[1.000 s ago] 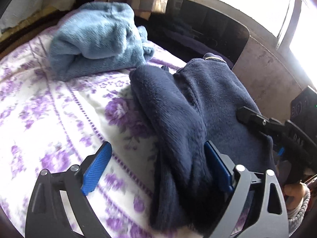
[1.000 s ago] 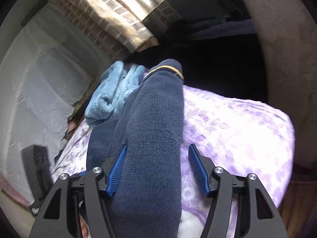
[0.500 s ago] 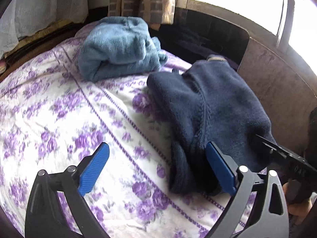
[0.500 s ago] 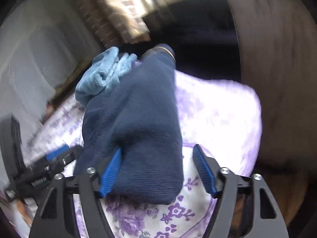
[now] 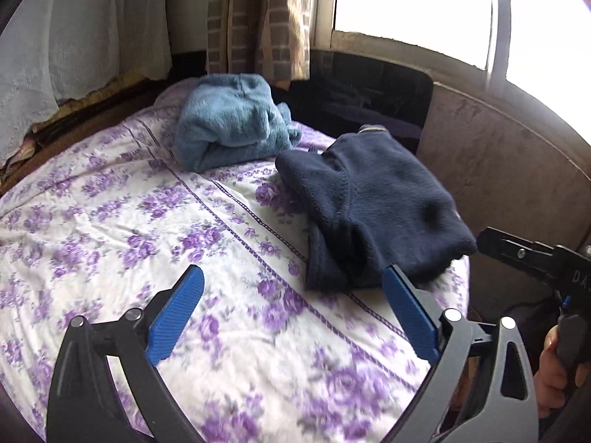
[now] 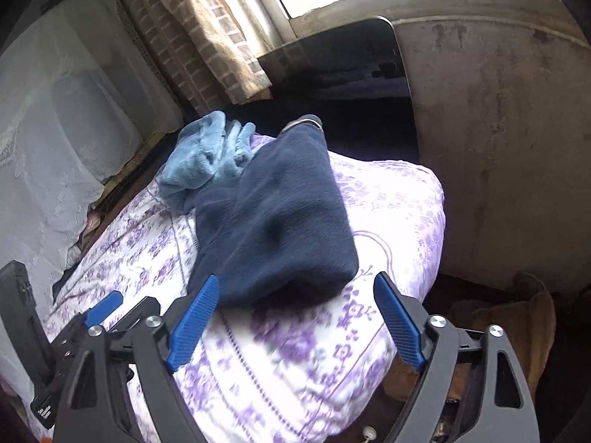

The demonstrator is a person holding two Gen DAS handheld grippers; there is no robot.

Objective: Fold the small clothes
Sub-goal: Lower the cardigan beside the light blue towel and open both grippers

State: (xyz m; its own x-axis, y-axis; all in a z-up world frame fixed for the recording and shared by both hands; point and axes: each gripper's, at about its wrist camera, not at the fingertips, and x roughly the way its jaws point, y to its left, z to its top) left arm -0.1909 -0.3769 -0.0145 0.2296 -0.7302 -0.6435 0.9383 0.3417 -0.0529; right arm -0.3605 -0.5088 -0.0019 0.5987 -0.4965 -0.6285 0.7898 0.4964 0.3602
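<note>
A folded navy fleece garment lies on the floral purple-and-white bedspread near its right edge. Behind it sits a bundled light blue fleece garment. My left gripper is open over bare bedspread, just short of the navy garment's near end, holding nothing. My right gripper has its jaws opening, with nothing pressed between the blue pads; the navy garment's near edge lies just beyond them. The right gripper's body and a hand show at the right edge of the left wrist view.
A window and a brick-pattern curtain stand behind the bed. A dark panel and a stained wall close off the right side. White lace fabric hangs at the left. The bed's right edge drops off.
Both grippers have pulled back and risen from the navy garment, which now lies free on the bed. The right gripper's jaws have spread wider and no longer straddle the garment.
</note>
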